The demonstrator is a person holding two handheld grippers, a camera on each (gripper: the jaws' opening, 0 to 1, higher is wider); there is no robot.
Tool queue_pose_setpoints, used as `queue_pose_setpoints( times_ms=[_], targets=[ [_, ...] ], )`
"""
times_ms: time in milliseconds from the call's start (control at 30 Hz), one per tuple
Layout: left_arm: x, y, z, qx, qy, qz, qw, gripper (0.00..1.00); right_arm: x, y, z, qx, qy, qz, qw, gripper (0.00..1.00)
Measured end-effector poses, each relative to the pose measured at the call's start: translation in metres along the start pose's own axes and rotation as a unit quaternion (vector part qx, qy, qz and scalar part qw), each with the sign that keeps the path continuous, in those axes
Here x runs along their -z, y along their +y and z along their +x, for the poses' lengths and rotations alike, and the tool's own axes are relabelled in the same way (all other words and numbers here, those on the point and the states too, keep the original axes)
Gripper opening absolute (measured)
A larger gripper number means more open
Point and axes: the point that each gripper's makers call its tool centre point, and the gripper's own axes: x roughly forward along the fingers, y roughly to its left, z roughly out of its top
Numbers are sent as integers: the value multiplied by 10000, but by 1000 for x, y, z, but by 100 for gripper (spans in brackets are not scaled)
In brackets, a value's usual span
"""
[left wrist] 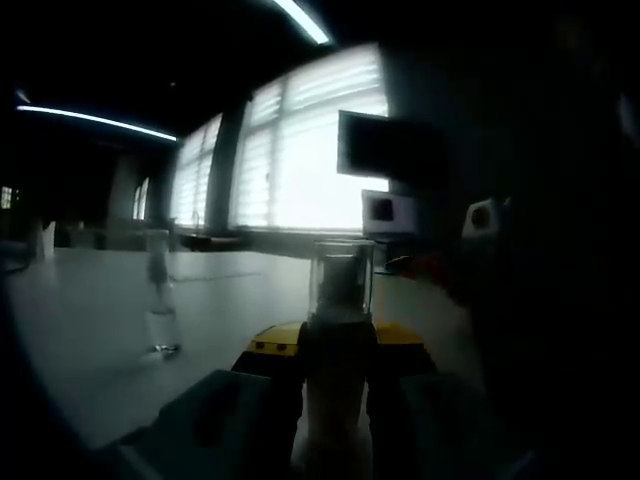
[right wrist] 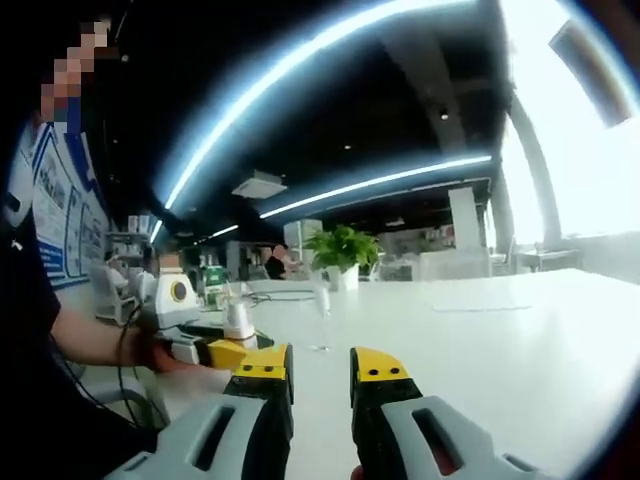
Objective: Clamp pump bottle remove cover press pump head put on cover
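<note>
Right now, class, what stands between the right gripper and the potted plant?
Between right gripper and potted plant: one slim clear container on the white table, in the right gripper view.

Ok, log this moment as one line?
left gripper: shut on pale pump bottle | clear plastic cover: on | right gripper: open, empty | white table

Both views low over table (right wrist: 480,330).

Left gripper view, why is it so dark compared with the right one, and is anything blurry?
Left gripper view: bright windows backlight the scene, leaving the left tongs and clamped pump bottle silhouetted and soft. Right gripper view: evenly lit, right tongs sharp, ceiling light strips bowed by fisheye, glare at the right edge.
</note>
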Motion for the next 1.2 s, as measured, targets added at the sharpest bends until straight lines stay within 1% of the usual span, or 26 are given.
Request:
queue_pose_setpoints(
  times_ms=[67, 200, 300, 400, 433, 467, 600, 800, 1133, 1200],
  targets=[
    [0, 1, 0, 1, -2, -6, 10000, 14, -5, 7, 1, -76, -52, 42, 9999, 17],
    [0, 2, 0, -23, -6, -6, 10000, 14, -13, 15, 6, -183, -101, -16, 9998, 18],
    [0, 2, 0, -15, -9, 1, 10000, 14, -15, 25, 9, -246, -96, -119, 9996, 18],
    [0, 4, -1, -18, -15, -87, 10000, 14, -17, 33, 12, -262, -90, -206, 9994, 18],
    [0, 4, -1, -21, -16, -103, 9999, 14, -16, 29, 12, -258, -64, -264, 9993, 18],
    [0, 4, -1, -25, -17, -110, 9999, 14, -16, 29, 12, -260, -29, -416, 9988, 18],
    [0, 1, 0, -18, -18, -73, 10000, 14, -16, 41, 17, -369, 22, -399, 9985, 18],
    [0, 1, 0, -23, -19, -59, 10000, 14, -17, 51, 25, -502, 28, -341, 9982, 18],
    [0, -1, 1, -36, -14, -61, 10000, 14, -13, 69, 36, -667, 103, -416, 9968, 18],
    [0, -2, 1, -34, -15, -53, 10000, 14, -12, 67, 39, -681, 110, -413, 9968, 18]
  ],
)
